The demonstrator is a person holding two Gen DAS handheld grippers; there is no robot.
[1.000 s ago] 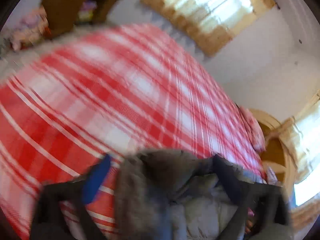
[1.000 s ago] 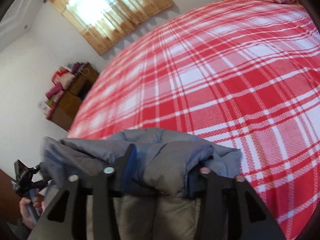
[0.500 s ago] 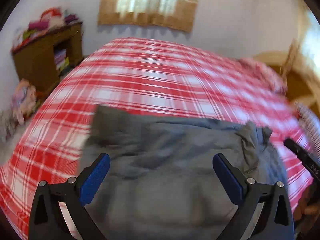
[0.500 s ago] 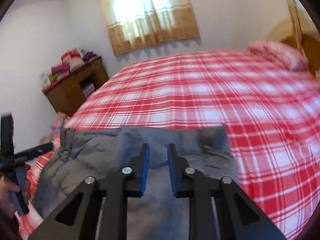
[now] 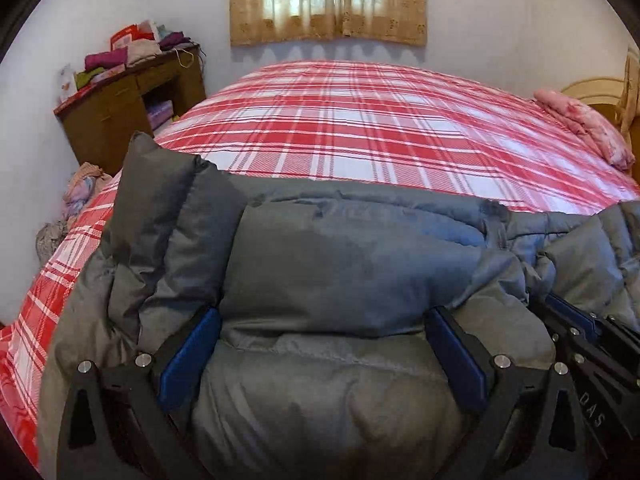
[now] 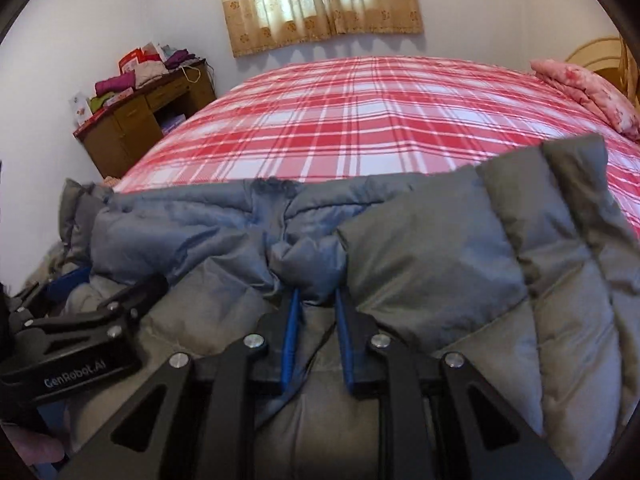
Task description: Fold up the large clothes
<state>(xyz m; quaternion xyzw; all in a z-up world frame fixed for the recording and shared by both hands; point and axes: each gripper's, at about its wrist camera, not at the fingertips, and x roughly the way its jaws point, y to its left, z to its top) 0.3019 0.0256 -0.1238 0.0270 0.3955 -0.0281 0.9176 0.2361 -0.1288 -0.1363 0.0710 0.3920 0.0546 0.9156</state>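
Note:
A large grey puffer jacket (image 5: 340, 264) lies bunched on the near edge of a red and white plaid bed (image 5: 360, 128). My left gripper (image 5: 322, 322) is wide open, its blue pads straddling a thick padded roll of the jacket. My right gripper (image 6: 316, 300) is nearly shut, pinching a bunched fold of the jacket (image 6: 308, 256) between its blue pads. The right gripper also shows at the right edge of the left wrist view (image 5: 580, 328), and the left gripper shows at the lower left of the right wrist view (image 6: 80, 320). Both rest low on the jacket.
A brown wooden cabinet (image 5: 120, 112) with stacked clothes stands left of the bed. A pink pillow (image 5: 588, 124) lies at the far right by a wooden headboard (image 5: 596, 92). A curtained window (image 5: 328, 0) is on the far wall. Loose clothes (image 5: 80, 192) lie on the floor at left.
Both grippers swung from tilted views to level and came down close onto the jacket. The left jaws opened and let go of the jacket. The right jaws closed from wide apart and now pinch a fold.

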